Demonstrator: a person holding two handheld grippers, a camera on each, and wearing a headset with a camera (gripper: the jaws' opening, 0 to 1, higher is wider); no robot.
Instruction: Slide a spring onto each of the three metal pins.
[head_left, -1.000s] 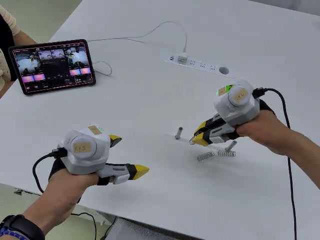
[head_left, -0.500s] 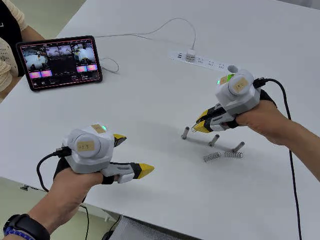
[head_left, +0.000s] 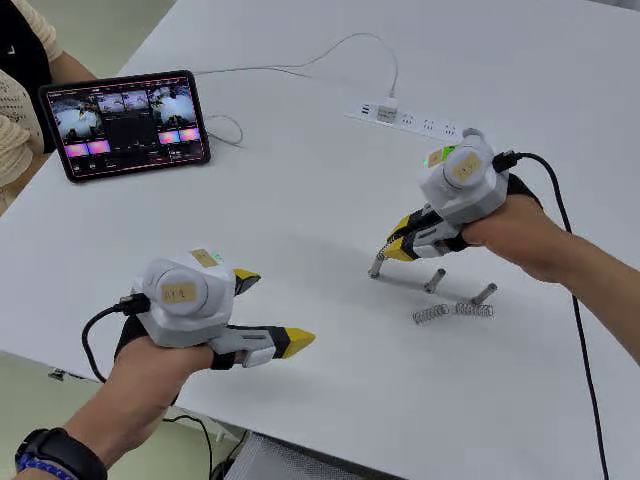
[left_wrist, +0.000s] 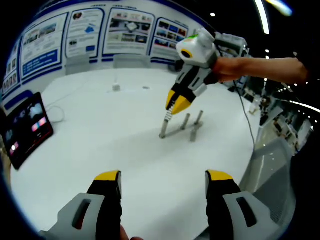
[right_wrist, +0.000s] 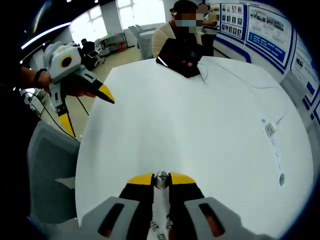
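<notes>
Spring: held spring (left_wrist: 169, 116) hangs end-down from the right gripper's tips, its lower end at the top of the first pin (left_wrist: 163, 129); whether it has started over the pin I cannot tell.
Right gripper: right gripper (head_left: 397, 248) has its jaws pinched together on the spring's upper coils.
Other pins: middle pin (head_left: 434, 281) and end pin (head_left: 484, 294) stand bare, just beside the first.
Spare springs: first loose spring (head_left: 431, 314) and second loose spring (head_left: 474, 310) lie flat on the table (head_left: 300, 200), near those pins.
Left gripper: left gripper (head_left: 275, 310) hovers well apart from the work, jaws spread, holding nothing.
Doing it well: line the coil's axis with the pin, lower straight down, and let go only once several coils ride over the pin; a tilt would likely snag a coil or topple the pin.
</notes>
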